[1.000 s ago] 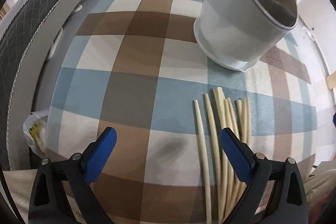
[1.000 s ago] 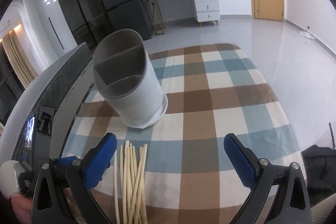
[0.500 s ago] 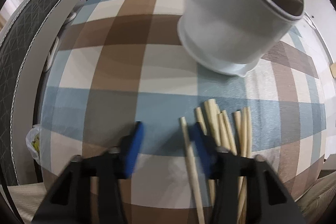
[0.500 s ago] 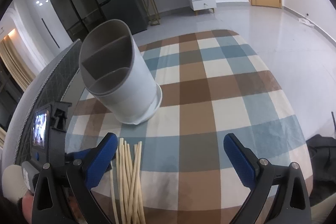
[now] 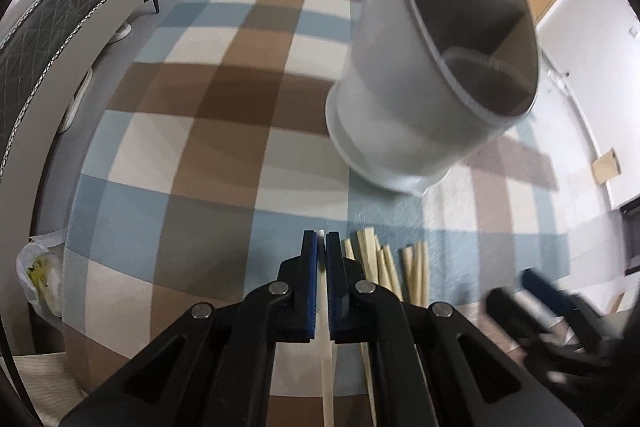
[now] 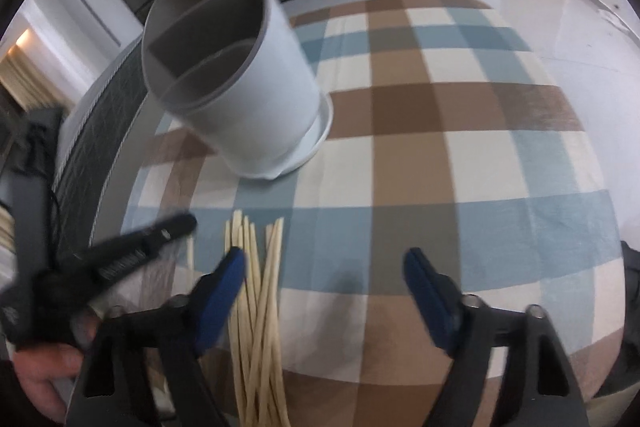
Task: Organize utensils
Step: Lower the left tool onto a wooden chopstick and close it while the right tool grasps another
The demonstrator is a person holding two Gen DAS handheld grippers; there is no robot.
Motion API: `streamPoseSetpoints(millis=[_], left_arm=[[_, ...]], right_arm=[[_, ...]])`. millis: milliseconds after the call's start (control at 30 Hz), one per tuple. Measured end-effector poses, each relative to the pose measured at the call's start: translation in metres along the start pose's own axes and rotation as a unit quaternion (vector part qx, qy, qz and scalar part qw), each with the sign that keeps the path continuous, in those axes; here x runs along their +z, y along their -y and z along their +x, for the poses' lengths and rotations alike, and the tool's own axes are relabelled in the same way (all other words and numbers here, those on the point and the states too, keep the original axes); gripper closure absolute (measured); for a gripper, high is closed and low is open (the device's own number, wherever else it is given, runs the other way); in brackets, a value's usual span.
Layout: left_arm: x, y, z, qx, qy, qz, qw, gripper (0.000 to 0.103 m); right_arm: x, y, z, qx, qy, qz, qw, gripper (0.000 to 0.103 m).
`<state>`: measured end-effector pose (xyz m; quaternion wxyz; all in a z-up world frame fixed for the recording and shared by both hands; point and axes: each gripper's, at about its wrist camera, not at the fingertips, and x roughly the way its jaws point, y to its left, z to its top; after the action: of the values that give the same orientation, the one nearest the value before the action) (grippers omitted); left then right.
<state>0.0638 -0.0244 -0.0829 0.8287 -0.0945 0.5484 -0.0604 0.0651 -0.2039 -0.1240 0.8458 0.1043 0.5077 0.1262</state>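
Observation:
Several pale chopsticks [image 5: 384, 267] lie side by side on the plaid tablecloth [image 5: 224, 131], in front of a grey divided utensil holder [image 5: 420, 107]. My left gripper [image 5: 322, 239] is shut on the leftmost chopstick [image 5: 327, 367], whose tip shows between the blue pads. In the right wrist view the bundle of chopsticks [image 6: 262, 291] lies just inside the left finger of my right gripper [image 6: 324, 255]. Its jaws are closing, and the pads do not touch the sticks. The holder [image 6: 248, 99] stands beyond them.
A grey quilted bench [image 5: 60, 23] runs along the table's left side, with a plastic bag [image 5: 38, 279] on the floor by it. A hand [image 6: 40, 367] holds the blurred left gripper [image 6: 160, 233] at the left of the right wrist view. The cloth's right half [image 6: 460, 147] is bare.
My left gripper shut on the leftmost chopstick and rose a little. My right gripper sank toward the bundle and its jaws narrowed.

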Motion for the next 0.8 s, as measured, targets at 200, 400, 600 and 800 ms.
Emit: streamPoseSetpoints(millis=[200, 400, 600, 800], left_arm=[[0.018, -0.016, -0.015, -0.032, 0.022, -0.024, 0.999, 0.103], [0.04, -0.037, -0.015, -0.05, 0.031, -0.04, 0.9975, 0.103], [0.044, -0.048, -0.016, -0.06, 0.032, -0.055, 0.9962, 0.103], [0.045, -0.069, -0.01, -0.056, 0.009, -0.106, 0.9927, 0.103]], right_arm=[[0.007, -0.017, 0.02, 0.019, -0.024, -0.03, 0.999, 0.057], [0.011, -0.028, 0.035, -0.006, -0.043, -0.052, 0.998, 0.078], [0.009, -0.033, 0.046, -0.02, -0.06, -0.053, 0.997, 0.082], [0.01, -0.036, 0.053, -0.018, -0.068, -0.055, 0.996, 0.097]])
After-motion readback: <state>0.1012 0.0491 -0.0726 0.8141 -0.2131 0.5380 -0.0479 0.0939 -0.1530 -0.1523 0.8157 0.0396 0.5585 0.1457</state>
